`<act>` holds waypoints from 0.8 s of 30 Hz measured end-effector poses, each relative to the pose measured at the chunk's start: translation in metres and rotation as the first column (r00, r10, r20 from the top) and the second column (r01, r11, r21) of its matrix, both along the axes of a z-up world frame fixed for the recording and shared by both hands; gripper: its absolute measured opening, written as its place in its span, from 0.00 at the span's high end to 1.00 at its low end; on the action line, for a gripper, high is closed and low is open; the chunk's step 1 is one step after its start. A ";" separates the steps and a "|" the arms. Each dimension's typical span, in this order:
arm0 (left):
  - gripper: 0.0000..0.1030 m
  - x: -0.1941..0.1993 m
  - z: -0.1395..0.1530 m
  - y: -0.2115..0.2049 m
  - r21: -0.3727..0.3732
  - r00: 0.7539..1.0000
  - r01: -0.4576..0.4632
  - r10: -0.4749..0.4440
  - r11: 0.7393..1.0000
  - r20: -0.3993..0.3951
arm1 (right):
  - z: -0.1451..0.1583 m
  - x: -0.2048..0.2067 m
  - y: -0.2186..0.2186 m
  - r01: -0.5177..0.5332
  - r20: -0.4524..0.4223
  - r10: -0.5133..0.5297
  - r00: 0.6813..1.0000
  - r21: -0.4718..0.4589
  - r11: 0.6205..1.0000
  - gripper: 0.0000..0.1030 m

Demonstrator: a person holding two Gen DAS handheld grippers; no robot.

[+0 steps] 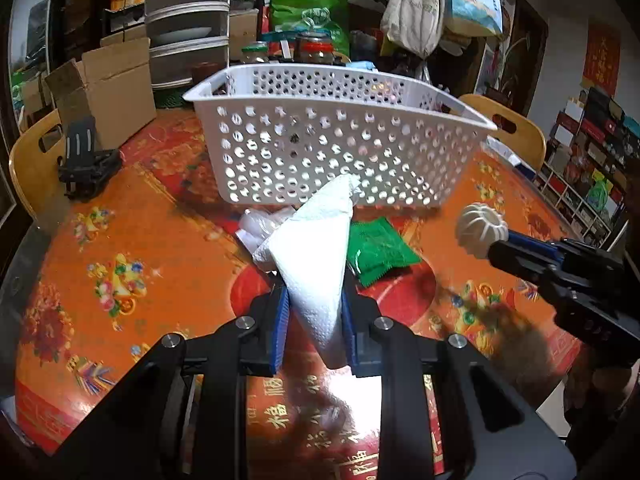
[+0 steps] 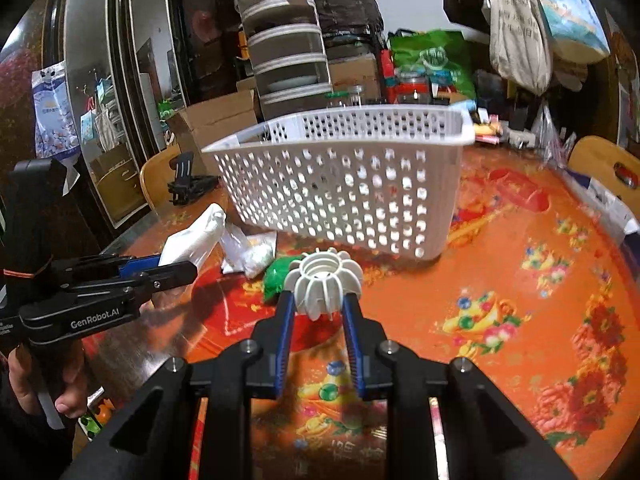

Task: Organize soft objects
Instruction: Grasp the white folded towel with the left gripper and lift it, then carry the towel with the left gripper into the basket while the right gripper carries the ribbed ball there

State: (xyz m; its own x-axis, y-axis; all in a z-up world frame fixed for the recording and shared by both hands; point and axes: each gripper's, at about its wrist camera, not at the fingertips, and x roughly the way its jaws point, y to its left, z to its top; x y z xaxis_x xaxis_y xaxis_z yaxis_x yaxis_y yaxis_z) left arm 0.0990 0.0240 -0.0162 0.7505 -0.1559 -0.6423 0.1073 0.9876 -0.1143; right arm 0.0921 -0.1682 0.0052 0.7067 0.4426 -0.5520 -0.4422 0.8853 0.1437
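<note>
My left gripper [image 1: 314, 312] is shut on a folded white paper towel [image 1: 316, 256], lifted above the orange table [image 1: 140, 240]; from the right wrist view it shows at the left as the left gripper [image 2: 176, 266] with the paper towel [image 2: 192, 240]. My right gripper [image 2: 318, 308] is shut on a white ribbed ball-like piece [image 2: 324, 284], seen from the left wrist view as the ribbed piece [image 1: 482, 230] on the right gripper [image 1: 500, 244]. A white perforated basket [image 1: 340, 148] [image 2: 352, 184] stands just beyond both. A green packet [image 1: 380, 250] [image 2: 278, 278] and a clear plastic bag [image 1: 260, 226] [image 2: 252, 252] lie on the table.
A black stand [image 1: 86, 160] sits at the table's left edge by a wooden chair [image 1: 32, 160]. Cardboard boxes [image 1: 104, 88], jars [image 1: 316, 48], a stacked drawer unit [image 1: 188, 20] and hanging bags [image 1: 416, 8] crowd the far side. A hand [image 2: 44, 380] holds the left gripper.
</note>
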 end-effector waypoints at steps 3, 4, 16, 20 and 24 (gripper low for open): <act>0.80 0.000 0.007 0.007 -0.023 1.000 -0.005 0.005 1.000 0.008 | 0.011 -0.002 0.002 0.002 0.024 -0.002 1.000 -0.014 1.000 0.78; 0.80 0.000 0.010 0.010 -0.029 1.000 -0.008 0.008 1.000 0.014 | 0.013 -0.002 0.001 0.003 0.028 -0.002 1.000 -0.016 1.000 0.78; 0.79 0.003 0.055 0.017 -0.049 0.996 0.021 -0.017 0.999 0.086 | 0.053 0.000 0.007 0.002 0.101 0.001 0.995 -0.031 1.000 0.78; 0.79 0.014 0.079 0.019 -0.043 0.993 0.032 -0.026 0.999 0.115 | 0.081 0.003 0.008 0.020 0.161 -0.012 0.987 -0.052 0.998 0.78; 0.79 0.034 0.101 0.019 -0.034 0.992 0.045 -0.040 0.998 0.117 | 0.107 0.016 0.009 0.044 0.196 -0.030 0.980 -0.067 0.997 0.78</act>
State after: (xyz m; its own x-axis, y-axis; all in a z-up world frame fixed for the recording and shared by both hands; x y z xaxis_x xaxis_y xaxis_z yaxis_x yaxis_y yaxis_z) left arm 0.1331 0.0435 0.0851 0.8120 -0.2112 -0.5441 0.1639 0.9772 -0.1348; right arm 0.1081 -0.1589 0.1125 0.8189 0.3784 -0.4316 -0.4220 0.9066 -0.0056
